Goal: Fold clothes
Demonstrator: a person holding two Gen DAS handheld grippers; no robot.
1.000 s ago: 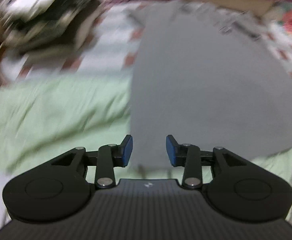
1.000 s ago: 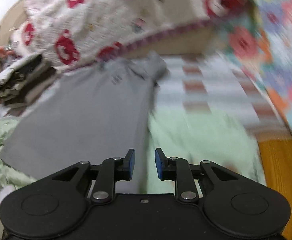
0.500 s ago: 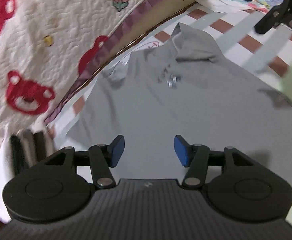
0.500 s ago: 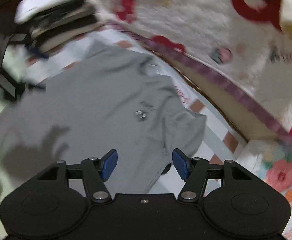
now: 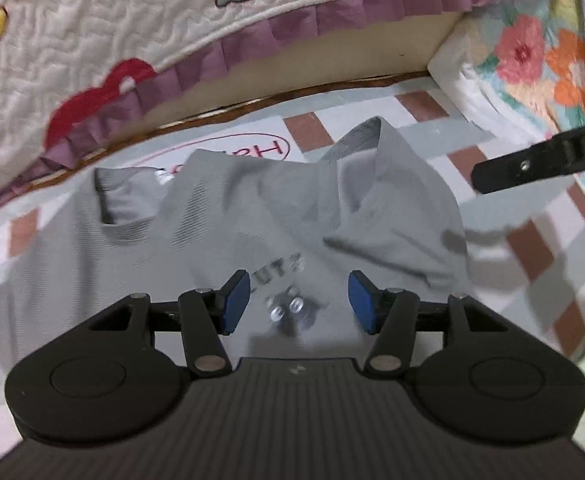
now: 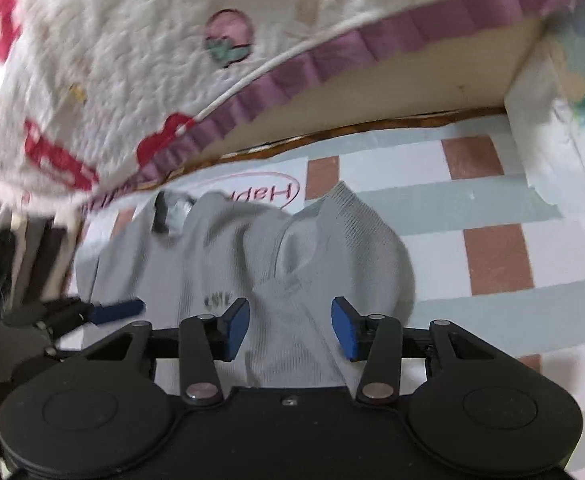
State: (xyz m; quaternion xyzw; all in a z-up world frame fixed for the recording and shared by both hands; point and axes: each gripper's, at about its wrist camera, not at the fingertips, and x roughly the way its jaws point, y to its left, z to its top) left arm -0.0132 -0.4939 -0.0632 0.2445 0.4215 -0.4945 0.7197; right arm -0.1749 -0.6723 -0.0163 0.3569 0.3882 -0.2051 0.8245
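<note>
Hovering both grippers, left (image 5: pixel 298 306) and right (image 6: pixel 289 328), jaws apart and empty, over the crumpled grey knit shirt (image 5: pixel 252 220) near the checked sheet's (image 6: pixel 492 256) far edge, I risk pinching several bunched layers (sleeve included).

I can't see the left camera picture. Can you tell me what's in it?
A grey shirt lies rumpled on a checked mat, and the left tool hangs open just above it, holding nothing. A quilt with a strawberry hangs behind, and the right tool pokes in from the right.
</note>
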